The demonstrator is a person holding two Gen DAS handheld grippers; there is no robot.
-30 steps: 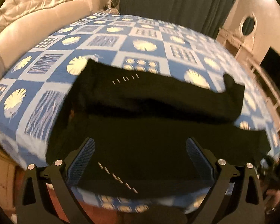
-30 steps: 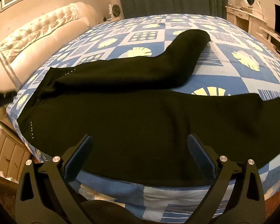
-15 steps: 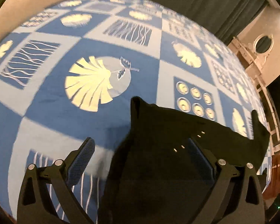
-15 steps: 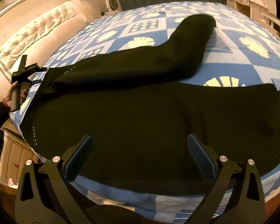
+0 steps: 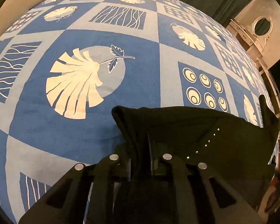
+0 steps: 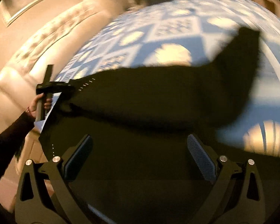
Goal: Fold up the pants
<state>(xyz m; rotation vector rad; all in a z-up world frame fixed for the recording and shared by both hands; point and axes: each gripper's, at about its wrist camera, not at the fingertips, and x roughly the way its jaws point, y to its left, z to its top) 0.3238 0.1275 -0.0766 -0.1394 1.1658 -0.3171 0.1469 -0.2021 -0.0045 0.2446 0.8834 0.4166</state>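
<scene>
The black pants [image 5: 186,128] lie spread across a bed covered with a blue-and-white patterned bedspread [image 5: 84,121], one leg angling away toward the far side and the other running along the near edge. The left tongs [image 5: 140,160] have just been closing and are now pressed together on a corner of the pants at the waist end, the dark cloth bunched up between the two fingers and rising in a small peak just ahead of them. A row of small pale dashes on the fabric [image 5: 205,145] runs beside that pinch. In the right wrist view the same tongs appear at the left side of the bed, gripped by a hand [image 6: 38,105] with a dark sleeve [image 6: 8,134] behind it (the picture is badly smeared, so the contact there looks like a pinch but cannot be confirmed from this side). The right tongs [image 6: 140,160] are spread wide over the near leg of the pants, with nothing between the pads [image 6: 200,160]. A padded cream headboard [image 6: 46,43] stands beyond the bed.
</scene>
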